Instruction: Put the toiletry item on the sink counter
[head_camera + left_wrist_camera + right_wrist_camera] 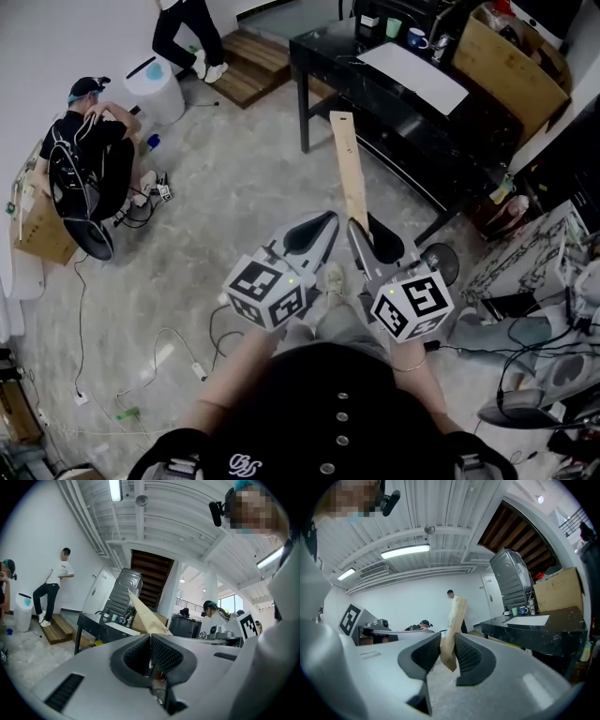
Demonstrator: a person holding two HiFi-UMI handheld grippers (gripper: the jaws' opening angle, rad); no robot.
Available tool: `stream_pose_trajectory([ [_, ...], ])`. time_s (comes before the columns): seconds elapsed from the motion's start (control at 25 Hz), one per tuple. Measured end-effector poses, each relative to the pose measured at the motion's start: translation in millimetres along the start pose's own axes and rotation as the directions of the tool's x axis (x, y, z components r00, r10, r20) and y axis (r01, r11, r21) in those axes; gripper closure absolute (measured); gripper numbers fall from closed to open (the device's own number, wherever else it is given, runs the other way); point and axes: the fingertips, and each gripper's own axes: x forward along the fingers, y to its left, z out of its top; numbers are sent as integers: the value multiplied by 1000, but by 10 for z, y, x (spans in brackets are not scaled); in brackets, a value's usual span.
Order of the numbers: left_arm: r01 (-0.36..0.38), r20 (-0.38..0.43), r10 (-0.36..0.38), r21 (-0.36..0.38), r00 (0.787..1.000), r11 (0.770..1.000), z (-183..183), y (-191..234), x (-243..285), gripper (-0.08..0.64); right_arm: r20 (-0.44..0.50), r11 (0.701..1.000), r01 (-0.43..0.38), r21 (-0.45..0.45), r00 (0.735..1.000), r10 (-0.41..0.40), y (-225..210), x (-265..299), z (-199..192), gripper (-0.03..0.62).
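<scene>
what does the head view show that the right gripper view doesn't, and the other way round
Only the head view: loose cables on the floor, the wooden steps and a white bin. Only the right gripper view: the ceiling light, and how the right gripper clamps the long paper packet just above its zigzag end. Both: that packet in the right gripper, and the black table with a white sheet on it.

The person wears a black top (323, 403) with small pale buttons (341, 416), a white emblem (246, 462) and a thin bracelet (410, 367), while the left gripper (323, 221) and right gripper (360, 228) are grey shells with black ribbed pads (467, 656), each bearing a cube (267, 292) of black-and-white square markers
</scene>
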Motion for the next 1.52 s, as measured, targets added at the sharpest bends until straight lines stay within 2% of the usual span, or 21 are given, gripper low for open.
stream_pose_trajectory([
  [0.32,-13,32,13,-8,999,1000,227,596,644,543,-4,1000,-10,-13,1000,10,-592,622,97,505],
  [0.6,1,34,0,-12,999,1000,501,1024,1426,543,0,1000,-25,-15,1000,25,-1258,1249,416,505],
  [1.0,-40,53,41,-8,998,999,692,1607,2255,543,1,998,-59,-30,998,59,-2017,1921,616,505],
  [1.52,-52,35,54,-55,998,997,715,2114,2834,543,-43,999,-47,10,998,48,-2497,2452,550,505],
])
